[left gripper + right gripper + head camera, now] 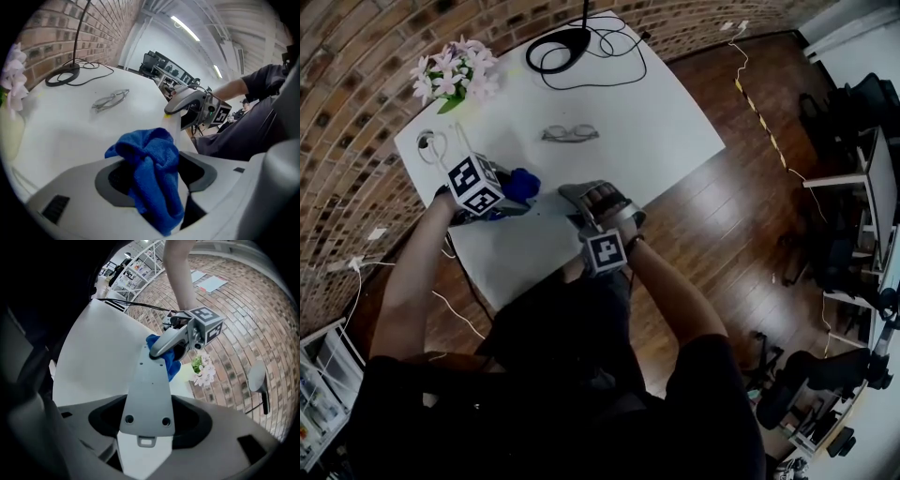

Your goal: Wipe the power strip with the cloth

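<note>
The left claw (514,192) stands wide open. The cloth (152,173) sits bunched and loose between its jaws, not pinched. The cloth touches the far end of the strip (147,394), which is held over the table (628,122) with its back showing. The right claw (579,199) grips the strip's near end. Cloth and strip have met, so wiping looks barely begun. Most of the strip's length seems still to do, and the left claw probably has to take hold of the cloth first. Whether any face is already clean cannot be told.
</note>
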Available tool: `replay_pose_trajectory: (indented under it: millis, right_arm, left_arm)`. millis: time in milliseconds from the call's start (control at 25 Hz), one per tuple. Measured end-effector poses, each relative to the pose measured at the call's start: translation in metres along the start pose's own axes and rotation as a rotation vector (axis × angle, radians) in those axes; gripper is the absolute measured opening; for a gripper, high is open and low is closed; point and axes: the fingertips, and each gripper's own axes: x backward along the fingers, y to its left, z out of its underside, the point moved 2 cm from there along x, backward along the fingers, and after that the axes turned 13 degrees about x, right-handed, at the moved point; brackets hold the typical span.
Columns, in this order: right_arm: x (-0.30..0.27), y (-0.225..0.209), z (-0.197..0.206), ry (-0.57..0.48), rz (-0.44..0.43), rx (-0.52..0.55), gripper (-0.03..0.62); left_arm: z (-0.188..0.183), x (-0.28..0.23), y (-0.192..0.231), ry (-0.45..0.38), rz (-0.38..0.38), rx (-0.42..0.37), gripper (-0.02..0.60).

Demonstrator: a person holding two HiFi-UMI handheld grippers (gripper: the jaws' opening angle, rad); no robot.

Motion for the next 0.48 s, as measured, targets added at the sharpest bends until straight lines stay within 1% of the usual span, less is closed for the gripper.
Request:
replay_pose_trajectory:
  millis: [120, 240, 280, 360, 480]
  right_arm:
    - [-0.002, 0.002, 0.002, -0.002, -0.008, 0.006, 0.275]
    - [-0.007, 0.008, 0.006, 0.008, -0.032, -0.020, 0.275]
    - [-0.008, 0.010, 0.006, 0.010, -0.037, -0.033, 0.275]
    - [-0.008, 0.010, 0.007, 0.007, -0.046, -0.050, 0.273]
    - [-0.010, 0.011, 0.006, -0.010, -0.056, -0.091, 0.284]
  left_arm:
    - [0.003, -0.011, -0.002, 0.055, -0.009, -0.036, 0.288]
    - [0.006, -0.019, -0.003, 0.090, -0.011, -0.024, 0.284]
    - [0.006, -0.020, -0.005, 0.088, -0.015, -0.030, 0.280]
    - [0.004, -0.018, -0.010, 0.067, -0.038, -0.066, 0.264]
    - [0.005, -0.014, -0.015, 0.028, -0.135, -0.150, 0.260]
